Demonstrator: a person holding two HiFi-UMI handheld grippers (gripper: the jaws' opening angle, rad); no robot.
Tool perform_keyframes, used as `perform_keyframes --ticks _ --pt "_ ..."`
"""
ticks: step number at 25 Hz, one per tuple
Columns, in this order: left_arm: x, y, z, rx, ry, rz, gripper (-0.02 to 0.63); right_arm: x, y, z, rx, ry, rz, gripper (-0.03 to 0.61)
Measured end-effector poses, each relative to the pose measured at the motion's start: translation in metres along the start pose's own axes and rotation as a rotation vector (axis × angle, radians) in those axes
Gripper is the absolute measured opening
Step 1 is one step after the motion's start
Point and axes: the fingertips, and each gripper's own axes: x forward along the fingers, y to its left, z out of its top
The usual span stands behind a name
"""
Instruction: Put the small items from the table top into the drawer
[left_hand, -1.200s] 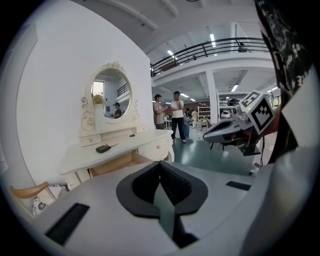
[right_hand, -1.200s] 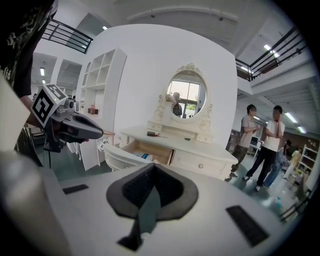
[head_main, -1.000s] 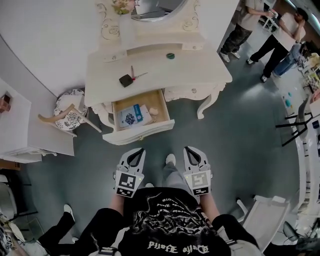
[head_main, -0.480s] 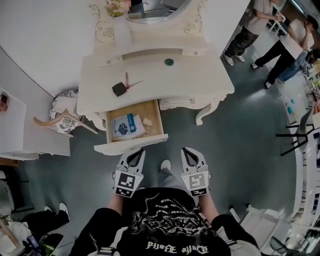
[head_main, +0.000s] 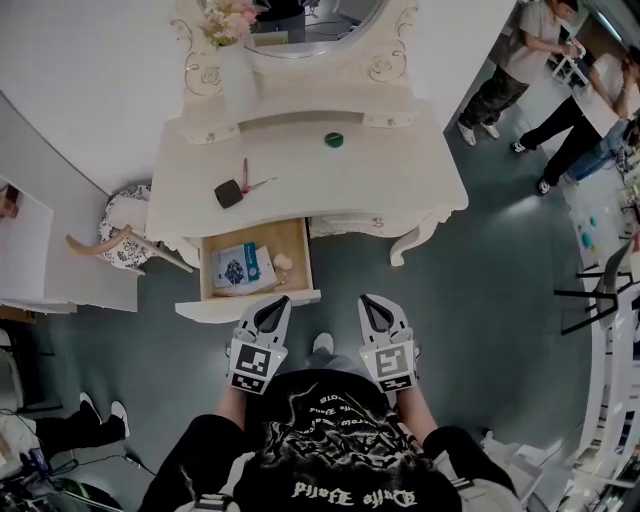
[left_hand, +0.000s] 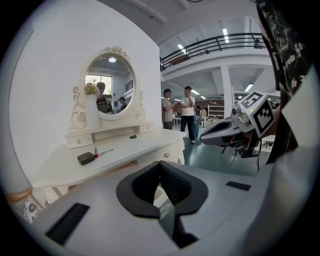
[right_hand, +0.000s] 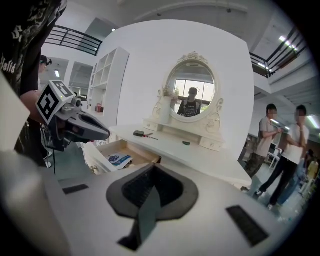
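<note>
A white dressing table (head_main: 400, 180) carries a small black box (head_main: 228, 194), a red-handled tool (head_main: 246, 177) beside it and a small green item (head_main: 334, 140) near the back. Its left drawer (head_main: 211, 270) stands pulled out, holding a blue-and-white packet (head_main: 238, 268) and a small beige lump (head_main: 284, 262). My left gripper (head_main: 277, 301) and right gripper (head_main: 368, 300) hang side by side over the floor, just short of the drawer front. Both are shut and empty. The left gripper view shows the black box (left_hand: 86, 158) and the right gripper (left_hand: 232, 132). The right gripper view looks into the drawer (right_hand: 145, 155).
An oval mirror (head_main: 320, 20) and a vase of flowers (head_main: 228, 30) stand at the table's back. A patterned chair (head_main: 130, 235) sits left of the table, beside a white cabinet (head_main: 40, 260). Two people (head_main: 520, 60) stand at the far right. Grey floor lies around.
In the head view the table and open drawer have drawn nearer to both grippers and shifted left. Both grippers stay shut and empty, side by side.
</note>
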Motion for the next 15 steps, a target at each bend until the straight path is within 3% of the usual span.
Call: perform_keyframes --ticks 15 --pt "0.032 -0.003 0.019 -0.044 -0.002 0.092 0.015 0.024 -0.038 -0.003 -0.026 -0.016 0.094 0.011"
